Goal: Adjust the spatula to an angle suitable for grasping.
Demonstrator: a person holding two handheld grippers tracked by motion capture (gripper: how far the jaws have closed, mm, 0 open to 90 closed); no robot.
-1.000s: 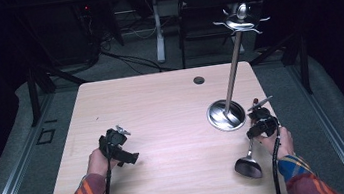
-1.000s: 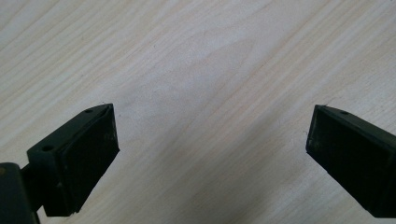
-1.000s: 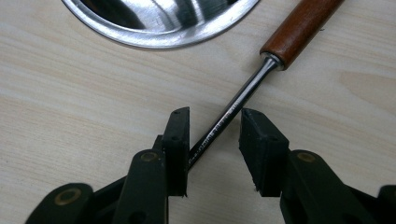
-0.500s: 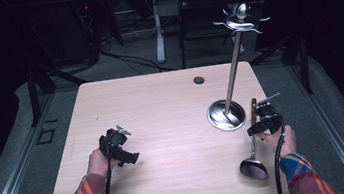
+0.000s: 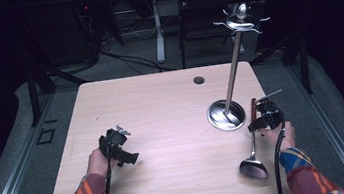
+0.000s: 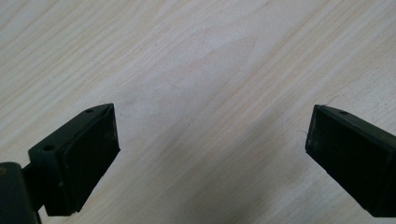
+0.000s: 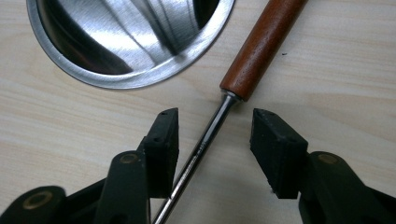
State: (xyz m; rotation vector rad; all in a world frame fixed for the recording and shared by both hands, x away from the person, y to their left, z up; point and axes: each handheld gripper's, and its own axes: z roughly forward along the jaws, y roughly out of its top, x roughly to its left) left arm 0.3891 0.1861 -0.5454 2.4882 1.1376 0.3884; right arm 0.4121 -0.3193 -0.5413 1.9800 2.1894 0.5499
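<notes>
Over the last second the ladle [image 5: 253,153] has slid back toward the person's side of the table [image 5: 161,108]: its bowl, which lay level with the right hand [image 5: 276,133], now lies nearer the front edge, and its wooden handle [image 7: 261,44] ends just beside the stand's round steel base [image 5: 226,115]. The right gripper [image 7: 215,140] has drawn back along with it and now straddles the thin metal shank just below the wood; its jaws are parted, with a gap showing on each side of the shank, so nothing is clamped. That reads as the ladle having been laid flat and let go, or lined up for a fresh grip closer to the handle, perhaps before it is hung on the hooks [image 5: 240,21] at the top of the stand. The left gripper [image 5: 116,145] has kept its place on the near left of the table, its jaws wide apart over bare wood. Room is tight on the right: the ladle lies near the table's right edge, its bowl close to the front edge, and the steel base crowds the handle from the left. The middle and far left of the table lie open, except for a small dark grommet [image 5: 199,80] near the far edge
</notes>
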